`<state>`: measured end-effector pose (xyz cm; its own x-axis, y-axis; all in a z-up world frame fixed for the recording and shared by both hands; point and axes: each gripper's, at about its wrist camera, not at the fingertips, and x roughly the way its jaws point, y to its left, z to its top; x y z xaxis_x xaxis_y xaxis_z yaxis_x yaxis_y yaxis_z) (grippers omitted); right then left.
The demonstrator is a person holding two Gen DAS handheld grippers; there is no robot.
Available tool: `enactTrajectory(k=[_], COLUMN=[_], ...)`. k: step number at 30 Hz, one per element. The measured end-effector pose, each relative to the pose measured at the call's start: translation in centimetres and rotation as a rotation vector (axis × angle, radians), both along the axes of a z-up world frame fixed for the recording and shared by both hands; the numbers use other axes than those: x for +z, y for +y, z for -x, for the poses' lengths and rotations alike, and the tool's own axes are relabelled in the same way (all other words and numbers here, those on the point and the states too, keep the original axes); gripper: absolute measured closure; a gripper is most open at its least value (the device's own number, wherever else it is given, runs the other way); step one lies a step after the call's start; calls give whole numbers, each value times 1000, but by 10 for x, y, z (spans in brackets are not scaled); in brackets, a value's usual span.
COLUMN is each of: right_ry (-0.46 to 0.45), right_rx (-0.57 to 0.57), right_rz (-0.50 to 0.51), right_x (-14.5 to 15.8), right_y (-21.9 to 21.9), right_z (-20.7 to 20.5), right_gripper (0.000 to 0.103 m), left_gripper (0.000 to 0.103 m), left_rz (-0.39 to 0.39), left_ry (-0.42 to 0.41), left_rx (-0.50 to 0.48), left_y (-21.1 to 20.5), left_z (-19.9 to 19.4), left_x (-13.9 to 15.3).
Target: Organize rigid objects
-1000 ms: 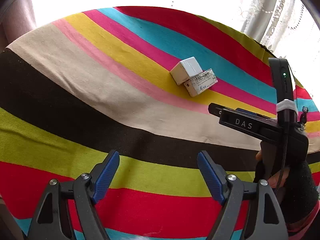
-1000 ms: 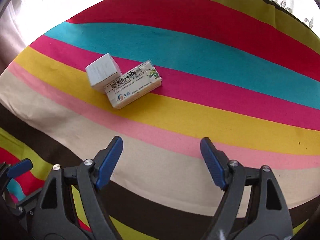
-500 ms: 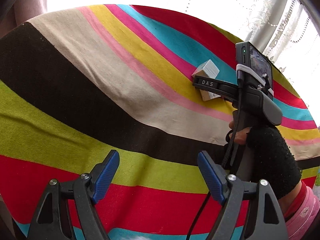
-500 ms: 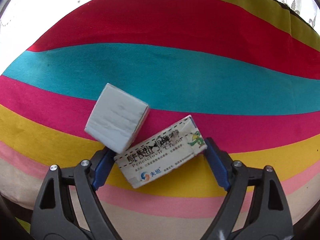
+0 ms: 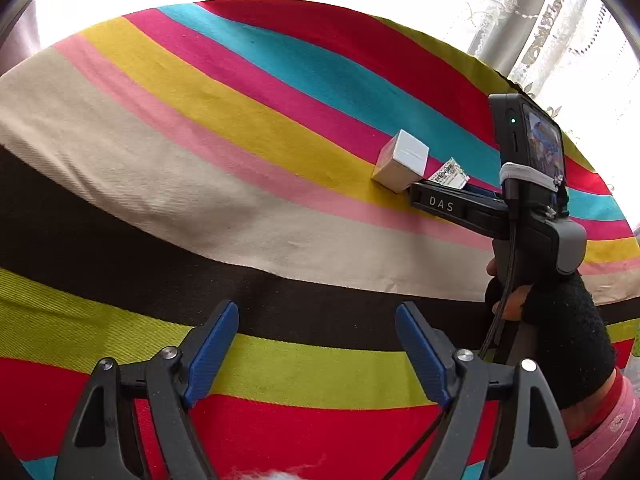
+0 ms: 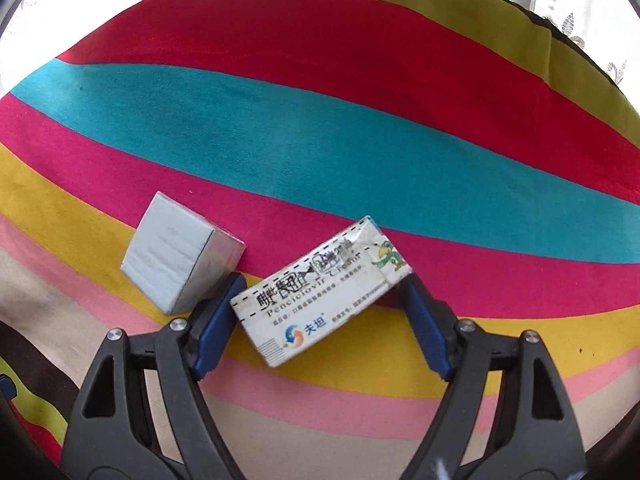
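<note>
A white cream box [image 6: 320, 292] with printed text lies slanted on the yellow and magenta stripes of the cloth. My right gripper [image 6: 324, 280] straddles it, its jaws closing, and both blue pads touch the box's end corners. A plain white cube box [image 6: 172, 256] stands just left of the left finger [image 6: 218, 320], apart from the cream box. From the left wrist the cube [image 5: 402, 160] and a corner of the cream box [image 5: 450, 172] show at the right. My left gripper [image 5: 316, 312] hovers open and holds nothing, over the black and green stripes.
A striped cloth [image 5: 200, 184] covers the whole surface. A person's hand in a black fingerless glove [image 5: 568, 332] holds the right tool, whose camera body [image 5: 532, 152] stands tall. A lace curtain [image 5: 540, 32] hangs beyond the cloth's far right edge.
My right gripper came forward and down over the cream box, and its jaws now close on it. The cube and the cream box, touching before, now sit apart. The left view shifted slightly.
</note>
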<state>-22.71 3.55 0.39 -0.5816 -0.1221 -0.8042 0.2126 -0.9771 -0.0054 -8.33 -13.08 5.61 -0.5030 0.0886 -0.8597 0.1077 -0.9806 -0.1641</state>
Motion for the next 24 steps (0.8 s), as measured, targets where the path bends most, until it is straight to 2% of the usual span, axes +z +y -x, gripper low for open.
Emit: enactTrajectory(k=[5,8,10,11,12,14,17,19,21,24], right_ry=[9,4,-2,-1,-4,-23,-86,-121,-140,-139], right_rx=[52,174,229,245,260,276,199,101,42,-32], right_rz=[34,92,53,29,25,76,193,241,268,314], right_x=[-2,-3,-4,-6,-7,-7,-5,-4,-4,-7], right_y=[45,77,95,103,112,131,164,179,166,164], right_z=[-29,-50,-64,-70,-75,-83,-92,-101,-98,-100], right_gripper=[24,24,23,22,16,10,8,7,7,7], left_gripper=[21,21,21,21,21,21,21,21,21,21], left_rz=[17,29,34,35,40,69,38,61,101,90], left_ry=[-42,-62,-65,-64,-60,-41,-25,-5,7,14], left_rx=[-60,-101,-119,-132,-142,-126,-111,-103,-91,-46], left_y=[29,49,63,70,76,85,89,89,85,71], left_z=[37,63,78,86,93,101,102,99,97,91], left_x=[-10,-20,-26,-29,-31,-31,-29,-27,-27,-27])
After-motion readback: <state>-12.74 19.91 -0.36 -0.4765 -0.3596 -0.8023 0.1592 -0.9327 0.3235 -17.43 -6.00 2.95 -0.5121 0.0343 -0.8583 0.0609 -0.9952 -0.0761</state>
